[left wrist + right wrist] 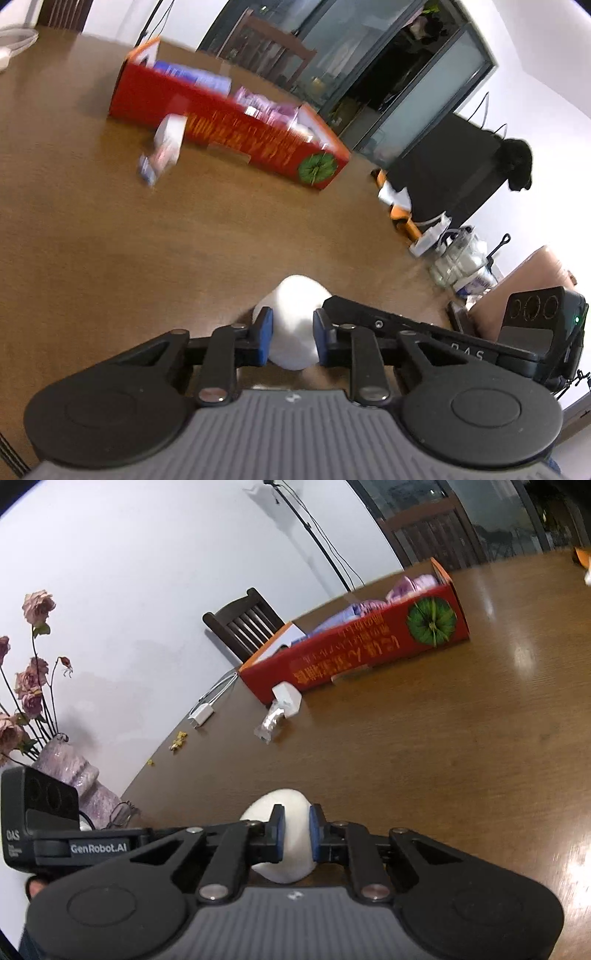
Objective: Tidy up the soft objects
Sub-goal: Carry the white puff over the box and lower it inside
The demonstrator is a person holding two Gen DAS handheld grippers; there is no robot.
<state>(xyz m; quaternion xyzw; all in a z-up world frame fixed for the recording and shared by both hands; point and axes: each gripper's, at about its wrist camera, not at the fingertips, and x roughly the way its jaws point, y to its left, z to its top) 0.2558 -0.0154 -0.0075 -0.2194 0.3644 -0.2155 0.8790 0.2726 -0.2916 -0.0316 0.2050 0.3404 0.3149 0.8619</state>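
A soft white lump (295, 295) lies low over the brown table (110, 240). My left gripper (293, 325) is shut on it, its blue pads pressing both sides. The right gripper's black body (461, 350) comes in from the right and reaches the same lump. In the right wrist view my right gripper (296, 834) is shut on the white lump (280, 805), with the left gripper's body (92, 845) alongside at the left. Farther off stands an open red box (229, 125) (354, 657) holding purple and blue packets.
A small white packet (168, 142) (288, 699) and a crinkled wrapper (147, 171) (269, 723) lie in front of the box. A vase of dried roses (66, 771), a white charger (201, 716) and a dark chair (243, 624) line the table's wall side.
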